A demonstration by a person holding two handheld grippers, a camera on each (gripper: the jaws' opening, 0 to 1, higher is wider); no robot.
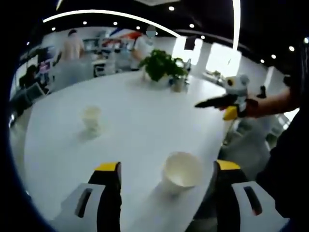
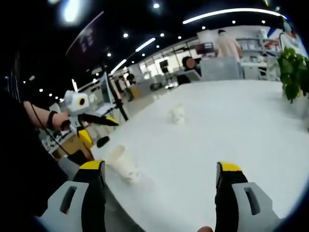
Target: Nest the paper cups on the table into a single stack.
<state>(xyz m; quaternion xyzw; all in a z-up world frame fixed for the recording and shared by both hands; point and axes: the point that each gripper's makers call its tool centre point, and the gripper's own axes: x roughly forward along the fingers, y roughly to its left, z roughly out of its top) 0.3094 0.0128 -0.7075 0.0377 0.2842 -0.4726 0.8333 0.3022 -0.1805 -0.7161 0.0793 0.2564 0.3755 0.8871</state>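
On the white table (image 1: 145,111) two paper cups stand well apart: the near cup (image 1: 181,171) sits upright between the spread fingers of the left gripper (image 1: 166,181), untouched; the far cup (image 1: 91,117) stands further out to the left. A potted plant (image 1: 163,65) rises at the far edge, with people and desks behind. The right gripper (image 2: 160,181) hangs with fingers apart over bare table. No readable writing

A green plant (image 1: 161,65) stands on the far side of the white table (image 1: 145,116). People (image 1: 72,46) stand behind it near desks.
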